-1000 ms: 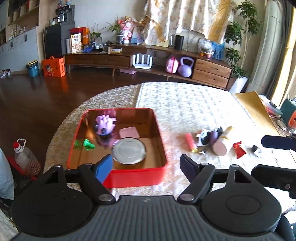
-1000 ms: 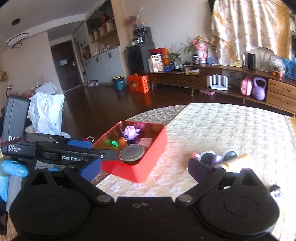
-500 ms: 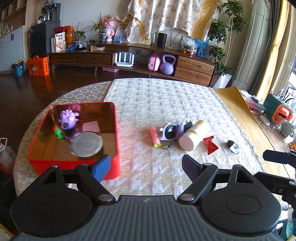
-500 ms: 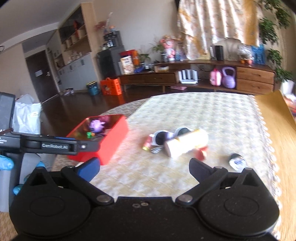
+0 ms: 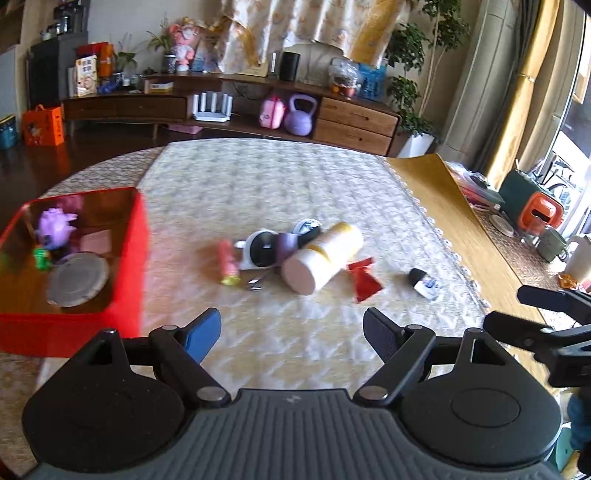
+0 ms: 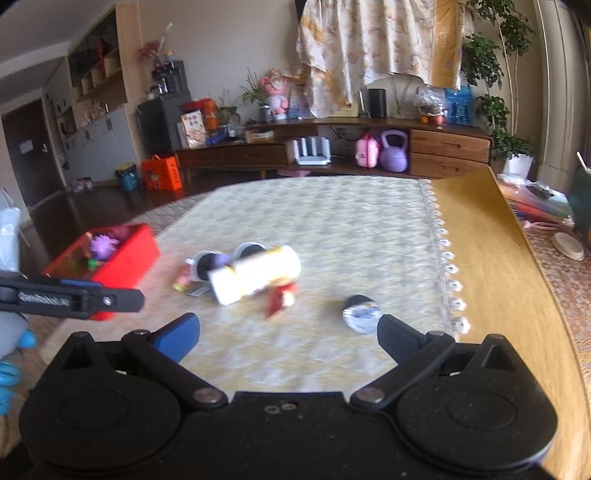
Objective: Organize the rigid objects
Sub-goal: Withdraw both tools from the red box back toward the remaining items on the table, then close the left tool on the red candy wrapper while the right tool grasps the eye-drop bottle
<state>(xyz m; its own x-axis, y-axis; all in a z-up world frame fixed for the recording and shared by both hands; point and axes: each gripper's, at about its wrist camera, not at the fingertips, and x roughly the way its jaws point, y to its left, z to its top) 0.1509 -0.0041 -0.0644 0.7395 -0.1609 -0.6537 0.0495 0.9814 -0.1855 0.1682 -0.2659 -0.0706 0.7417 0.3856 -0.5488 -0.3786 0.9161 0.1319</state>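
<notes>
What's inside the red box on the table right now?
In the red box: a purple spiky toy, a small green toy, a pink flat square and a round metal lid. The near wall hides the front floor; anything under the lid is covered.

Behind the table we see a long wooden sideboard [image 5: 229,107] bearing a black speaker [image 5: 289,65], with a white router [image 5: 212,107], a pink bag [image 5: 272,110] and a purple kettlebell [image 5: 301,116] below, an orange bag [image 5: 41,125] on the dark floor, and a potted tree [image 5: 413,85] beside patterned curtains [image 5: 314,22].
</notes>
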